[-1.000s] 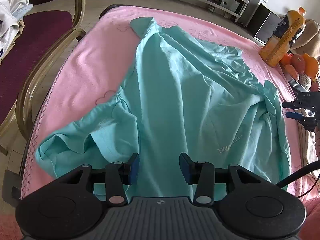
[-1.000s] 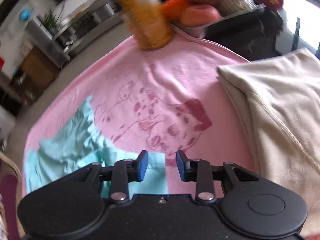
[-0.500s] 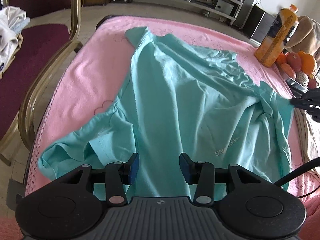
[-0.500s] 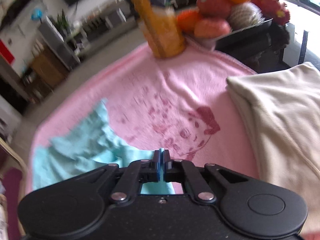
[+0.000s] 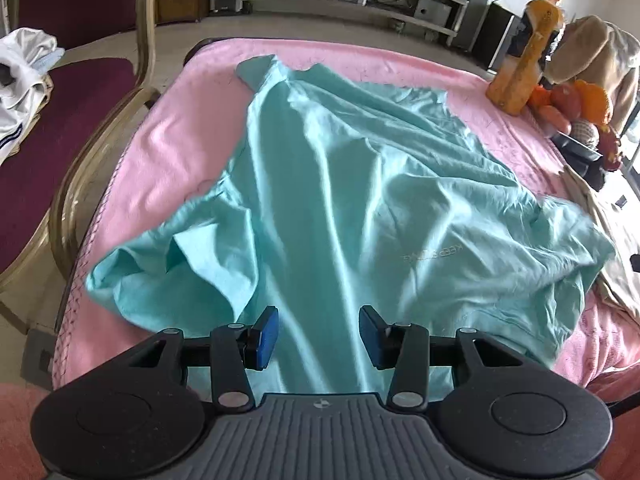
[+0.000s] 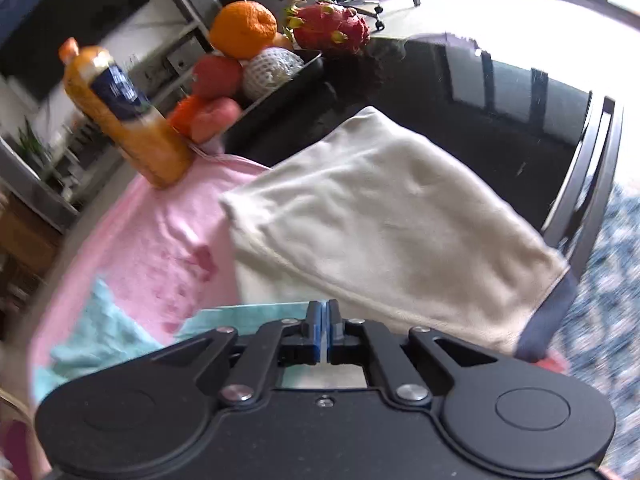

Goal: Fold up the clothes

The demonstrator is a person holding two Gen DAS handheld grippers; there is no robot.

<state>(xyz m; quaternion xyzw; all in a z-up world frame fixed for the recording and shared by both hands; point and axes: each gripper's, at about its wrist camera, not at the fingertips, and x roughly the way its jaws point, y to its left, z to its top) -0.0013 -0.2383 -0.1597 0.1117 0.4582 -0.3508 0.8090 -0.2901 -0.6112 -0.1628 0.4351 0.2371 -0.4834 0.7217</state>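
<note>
One teal T-shirt lies spread over the pink blanket, which covers the one table in view. One folded beige garment rests at the blanket's right edge, one orange juice bottle stands at its far right corner, and one dark tray of fruit sits just beside the bottle. One chair with a maroon seat stands off the blanket's left edge, with one heap of white clothing on it.

The T-shirt is wrinkled and uneven, with long folds running from the near edge toward the far edge. Its left sleeve bunches into a pocket close to the blanket's near left corner, and its hem end narrows to a point near the far edge. Faint pale lettering shows on the chest, on the right half. The right side of the shirt is lifted and blurred, reaching toward the beige garment.

The left gripper hovers over the shirt's near edge with its blue pads spread wide, grasping nothing. The right gripper is clenched, its pads pressed together on a teal fold of the T-shirt, above the blanket's right edge.
</note>
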